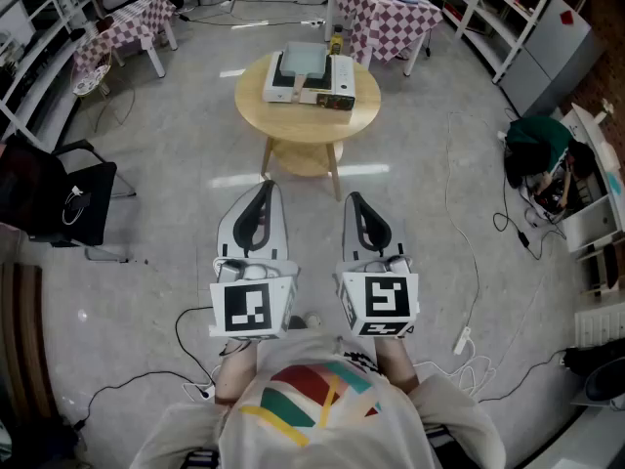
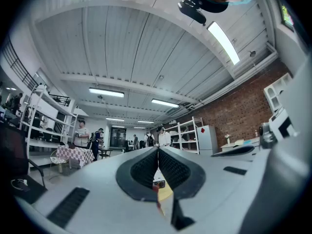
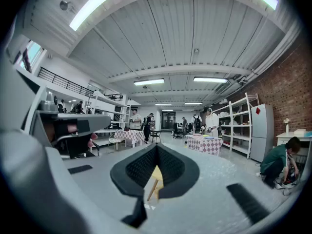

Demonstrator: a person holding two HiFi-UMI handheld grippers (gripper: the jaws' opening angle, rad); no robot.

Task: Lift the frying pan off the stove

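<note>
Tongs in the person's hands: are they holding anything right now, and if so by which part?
Nothing is held. The left tongs and right tongs are both shut and empty, away from the round table bearing the stove.

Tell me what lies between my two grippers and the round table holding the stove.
Only bare grey floor, seen in the head view, separates the left gripper and right gripper from the round wooden table; nothing stands there.

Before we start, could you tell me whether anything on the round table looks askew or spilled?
Nothing stands out: the pan sits on the stove on the table, and nothing is spilled. The left gripper and right gripper are shut and empty.
</note>
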